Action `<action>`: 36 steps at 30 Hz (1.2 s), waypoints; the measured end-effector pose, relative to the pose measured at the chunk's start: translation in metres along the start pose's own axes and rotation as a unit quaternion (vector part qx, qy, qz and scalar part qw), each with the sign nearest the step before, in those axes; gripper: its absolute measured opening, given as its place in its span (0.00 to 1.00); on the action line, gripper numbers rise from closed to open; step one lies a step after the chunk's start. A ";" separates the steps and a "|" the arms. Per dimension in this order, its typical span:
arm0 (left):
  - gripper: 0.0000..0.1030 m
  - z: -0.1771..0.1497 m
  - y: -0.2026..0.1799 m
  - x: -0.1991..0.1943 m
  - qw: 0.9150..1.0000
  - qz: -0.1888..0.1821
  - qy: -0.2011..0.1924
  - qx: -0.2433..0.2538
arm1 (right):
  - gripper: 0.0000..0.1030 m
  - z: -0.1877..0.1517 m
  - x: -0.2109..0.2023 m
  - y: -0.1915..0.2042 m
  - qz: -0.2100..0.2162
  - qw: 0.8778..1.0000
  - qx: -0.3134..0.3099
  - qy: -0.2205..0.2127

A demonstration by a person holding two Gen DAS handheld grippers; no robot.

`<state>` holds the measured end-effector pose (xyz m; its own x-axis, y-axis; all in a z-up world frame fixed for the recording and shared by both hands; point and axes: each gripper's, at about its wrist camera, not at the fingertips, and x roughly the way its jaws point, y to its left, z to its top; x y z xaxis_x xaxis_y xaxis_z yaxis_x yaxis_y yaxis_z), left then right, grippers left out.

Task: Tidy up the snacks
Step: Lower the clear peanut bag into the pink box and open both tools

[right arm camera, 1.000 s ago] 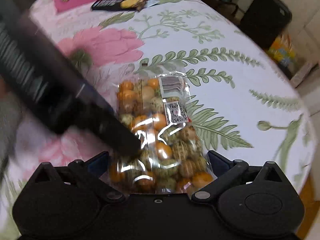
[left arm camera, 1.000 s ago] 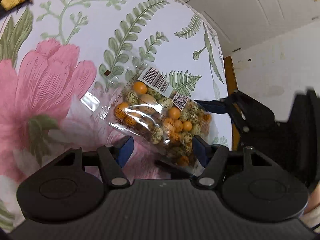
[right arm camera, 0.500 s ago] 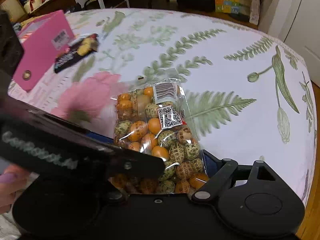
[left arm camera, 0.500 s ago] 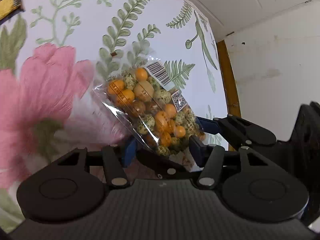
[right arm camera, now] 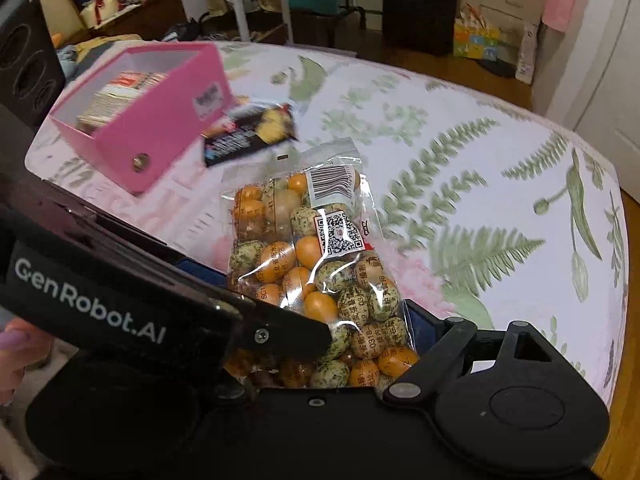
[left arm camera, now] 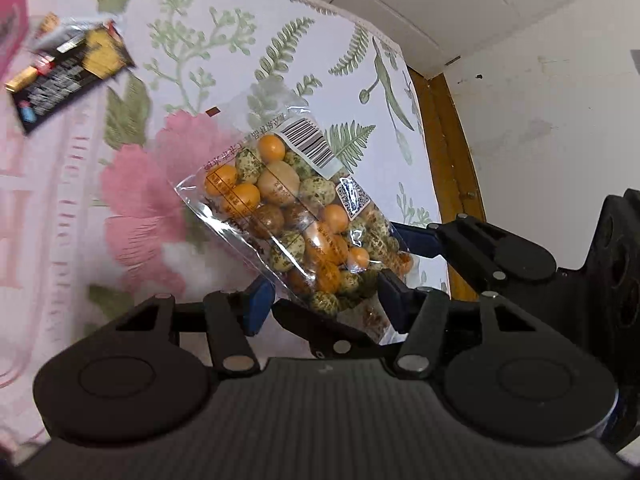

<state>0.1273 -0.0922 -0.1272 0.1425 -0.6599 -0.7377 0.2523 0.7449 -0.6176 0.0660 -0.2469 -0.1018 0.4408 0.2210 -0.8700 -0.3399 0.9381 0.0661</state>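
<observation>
– Setting?
– A lived-in room of a home.
– Evidence?
– Table (right arm camera: 500,184) under a floral, fern-printed cloth; wooden floor (right arm camera: 460,76); white panelled door (left arm camera: 460,4); scuffed white wall (left arm camera: 540,120); dark suitcase (right arm camera: 420,4); wooden dresser (right arm camera: 132,12) piled with odds and ends; bags along the wall.

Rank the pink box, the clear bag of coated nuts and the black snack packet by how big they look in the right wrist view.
1. Clear bag of coated nuts, though it is nearest the camera, which inflates it.
2. Pink box, close behind; its true size may well be greater.
3. Black snack packet, clearly smallest, though blurred.
</observation>
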 end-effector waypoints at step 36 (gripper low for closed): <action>0.59 0.072 0.260 -0.244 0.957 0.144 -0.192 -0.164 | 0.89 0.239 0.125 0.250 0.176 0.968 -0.177 -0.031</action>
<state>0.2266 0.2551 -0.0883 0.5185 -0.3635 -0.7740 -0.1547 0.8503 -0.5030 0.2345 0.0786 -0.0779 0.2902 0.5364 -0.7925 -0.7368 0.6537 0.1726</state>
